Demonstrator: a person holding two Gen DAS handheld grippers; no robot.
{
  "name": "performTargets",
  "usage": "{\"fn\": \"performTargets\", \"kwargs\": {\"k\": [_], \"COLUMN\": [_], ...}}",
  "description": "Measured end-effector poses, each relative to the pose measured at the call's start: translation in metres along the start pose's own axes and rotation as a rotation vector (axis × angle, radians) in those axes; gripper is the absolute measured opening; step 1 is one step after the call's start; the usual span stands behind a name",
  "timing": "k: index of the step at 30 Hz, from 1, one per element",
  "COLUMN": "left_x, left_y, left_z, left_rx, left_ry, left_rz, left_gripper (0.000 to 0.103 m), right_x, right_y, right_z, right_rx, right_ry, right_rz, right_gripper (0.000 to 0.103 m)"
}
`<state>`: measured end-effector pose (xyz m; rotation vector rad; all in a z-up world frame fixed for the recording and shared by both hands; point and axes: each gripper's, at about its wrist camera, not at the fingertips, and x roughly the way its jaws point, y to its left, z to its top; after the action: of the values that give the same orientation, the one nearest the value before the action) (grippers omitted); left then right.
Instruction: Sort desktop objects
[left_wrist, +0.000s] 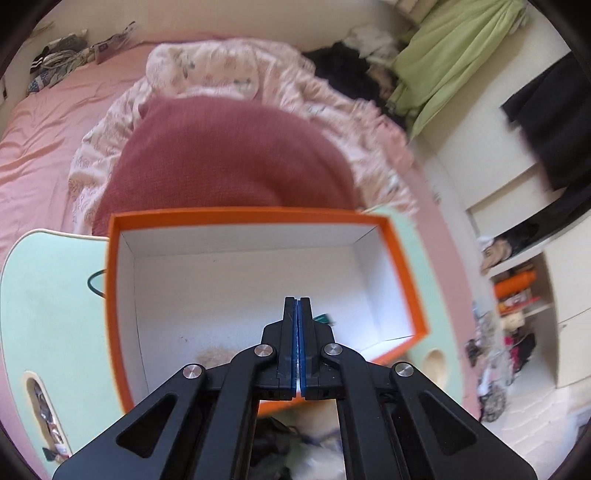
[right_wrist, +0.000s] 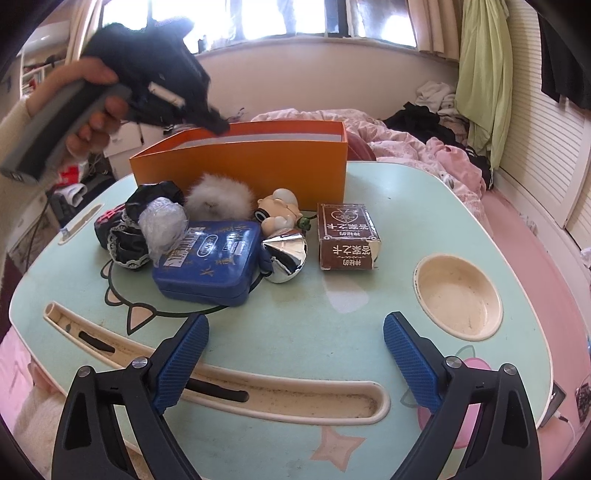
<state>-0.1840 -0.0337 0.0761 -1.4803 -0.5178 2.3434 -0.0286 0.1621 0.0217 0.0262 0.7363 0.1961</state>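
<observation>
Currently the left tool (left_wrist: 299, 306), pressed shut and empty, hangs over the orange box (left_wrist: 258, 216); the right tool (right_wrist: 295, 332) stands wide above the surface (right_wrist: 314, 295), apparently ready to collect

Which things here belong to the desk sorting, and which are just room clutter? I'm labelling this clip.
For the job: orange box, blue tin, brown carton, white fluffy ball, pig figurine, silver bell.

Lying about: pink quilt, green cloth, black clothes.
</observation>
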Motion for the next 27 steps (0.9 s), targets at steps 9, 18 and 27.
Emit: {"fn": "performTargets", "kwargs": {"k": [9,18,27], "left_x": [-0.074,-0.050,-0.030], "left_y": [0.017,0.031,0.041], "left_z": [-0.073,-0.160,-0.161], "left_rx": [0.002,0.139,0.138], "left_ry": [-0.250,-0.305,-0.280], "left_rz": [0.020,0.326,0.304], "left_gripper": [0.073,0.073,0.073], "right_x": [0.005,0.153,0.173], "right_y": [0.001,0.062,0.079], "right_z": [0.144,0.216,0.195], "right_rx": [-0.004,-0.121,-0.236], "right_ry": [0.108,0.490,0.531], "right_rz": [0.186,0.104,0.055], "right_gripper": [0.087,0.081,0.080]}}
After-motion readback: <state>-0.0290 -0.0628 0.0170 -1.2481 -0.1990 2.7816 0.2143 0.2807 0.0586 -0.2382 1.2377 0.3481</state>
